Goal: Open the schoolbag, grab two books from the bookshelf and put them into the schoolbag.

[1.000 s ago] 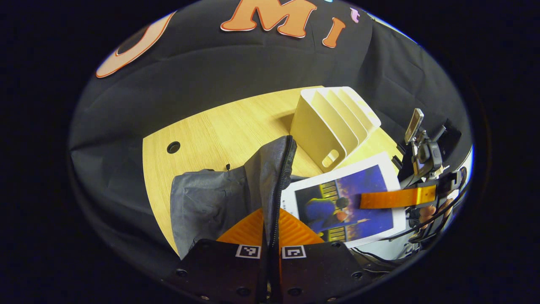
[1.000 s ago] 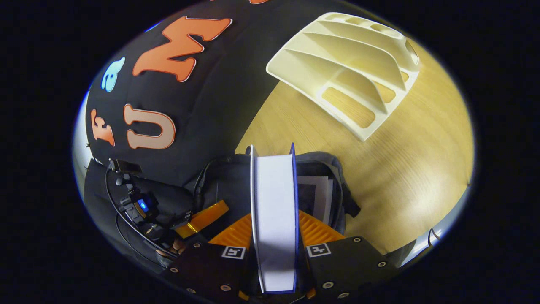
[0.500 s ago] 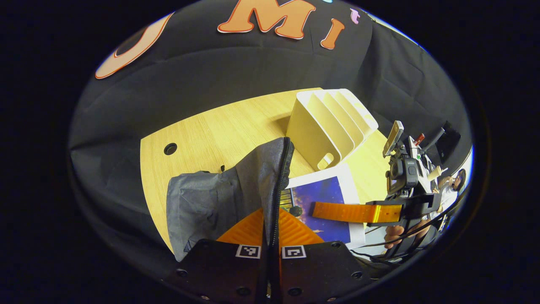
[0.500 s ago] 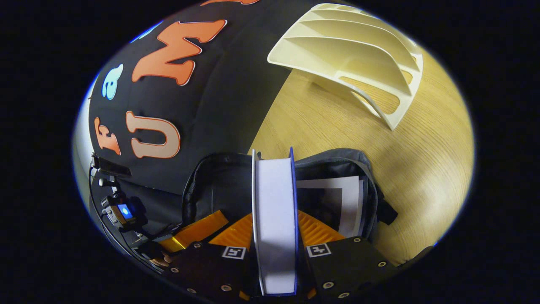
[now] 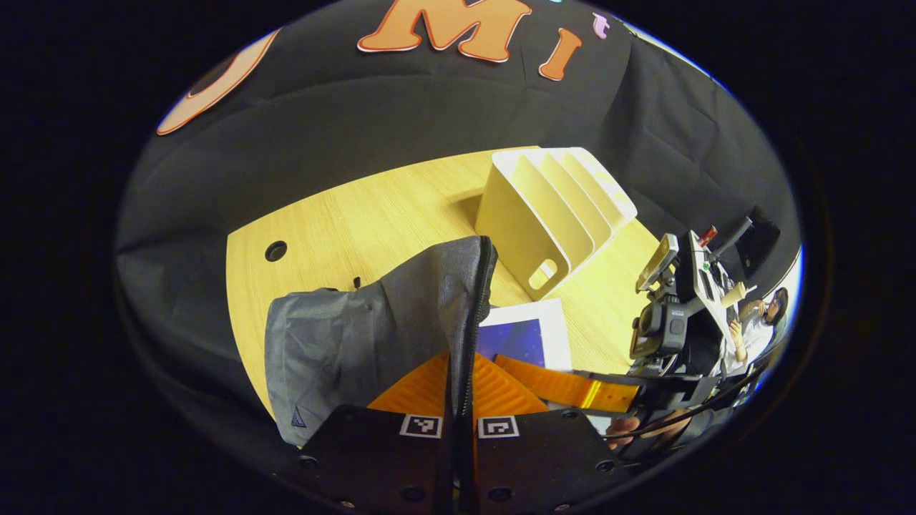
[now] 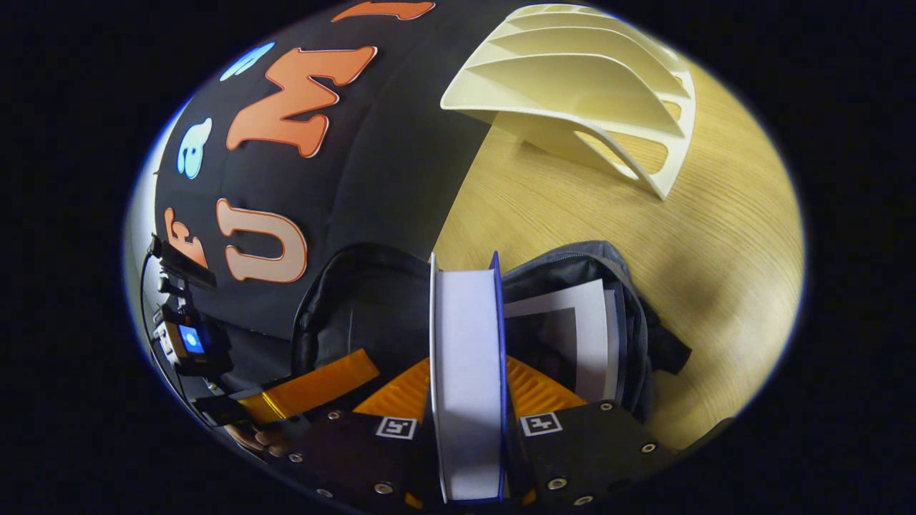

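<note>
The grey schoolbag (image 5: 358,343) stands on the table, and my left gripper (image 5: 458,383) is shut on the zipper edge of its flap, holding it up. The bag's mouth (image 6: 372,307) gapes open, with one white-bordered book (image 6: 576,336) inside. My right gripper (image 6: 466,383) is shut on a second book (image 6: 465,315), page edge toward the camera, over the opening. In the left gripper view this blue-covered book (image 5: 526,336) is half hidden behind the flap, with a finger (image 5: 565,386) of the right gripper on it. The cream bookshelf (image 5: 551,214) (image 6: 580,93) stands behind with no books in its slots.
The wooden table (image 5: 358,222) has a cable hole (image 5: 275,251) near its far left and bare wood to the right of the bag (image 6: 715,286). In the right gripper view, a hand (image 6: 250,438) holds the left gripper at the lower left.
The right gripper has carried the book down and toward the bag, so more of its cover is hidden behind the flap. The left gripper keeps its hold on the flap.
</note>
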